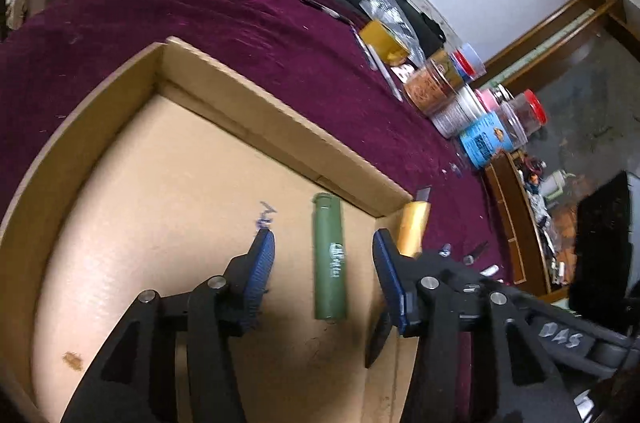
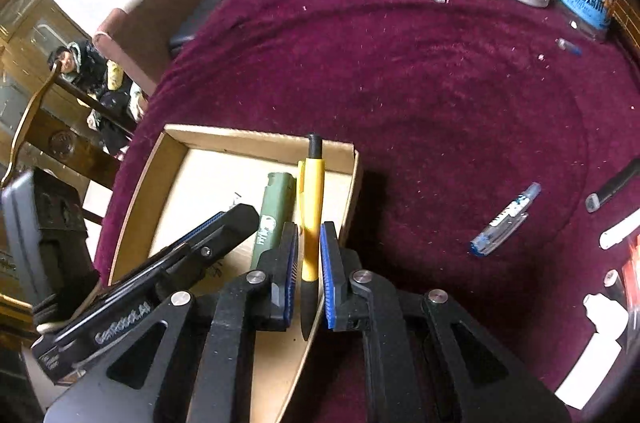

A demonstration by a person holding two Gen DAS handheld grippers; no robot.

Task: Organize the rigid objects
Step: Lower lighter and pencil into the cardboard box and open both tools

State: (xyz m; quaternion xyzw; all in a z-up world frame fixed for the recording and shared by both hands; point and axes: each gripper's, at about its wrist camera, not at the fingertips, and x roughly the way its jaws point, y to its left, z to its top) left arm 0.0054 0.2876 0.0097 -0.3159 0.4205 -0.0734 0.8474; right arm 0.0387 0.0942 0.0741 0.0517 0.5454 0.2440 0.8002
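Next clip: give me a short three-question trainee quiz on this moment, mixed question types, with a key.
1. True or false: the green cylindrical lighter lies on the floor of the shallow cardboard box.
2. What does the right gripper hold? A) clear blue pen B) yellow pen with black ends C) roll of yellow tape
3. Fill in: the left gripper is ____, its blue pads on either side of the lighter, apart from it.

Key: 1 true; 2 B, the yellow pen; 3 open.
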